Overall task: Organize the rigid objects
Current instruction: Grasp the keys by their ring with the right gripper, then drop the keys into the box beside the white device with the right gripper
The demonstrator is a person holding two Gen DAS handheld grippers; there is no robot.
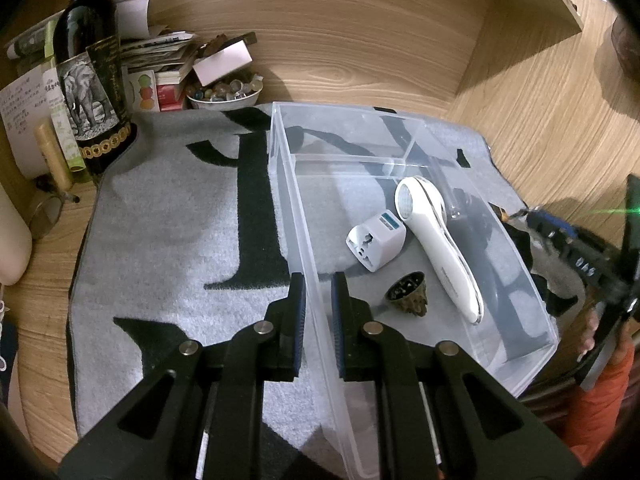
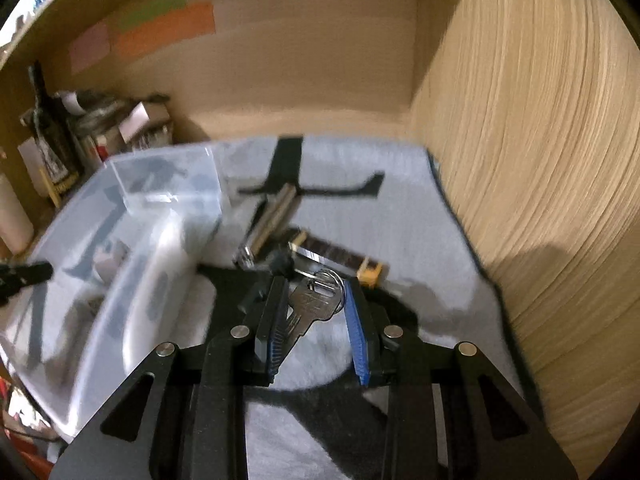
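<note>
A clear plastic bin (image 1: 286, 200) stands on a grey mat with black letters (image 1: 168, 220). Inside it lie a white handheld device (image 1: 440, 248), a white travel adapter (image 1: 376, 244) and a small dark bronze cone (image 1: 408, 294). My left gripper (image 1: 319, 280) is shut on the bin's left wall, one finger on each side. In the blurred right wrist view, my right gripper (image 2: 316, 284) is shut on a silver key (image 2: 316, 304) with a ring (image 2: 332, 278), held just above the mat to the right of the bin (image 2: 120, 240).
A metal folding tool (image 2: 268, 220) and a dark bar with a yellow end (image 2: 340, 260) lie on the mat beyond the key. A wine bottle (image 1: 90, 68), stacked papers and a bowl of beads (image 1: 224, 92) crowd the back left. A wooden side wall (image 2: 540, 160) rises close on the right.
</note>
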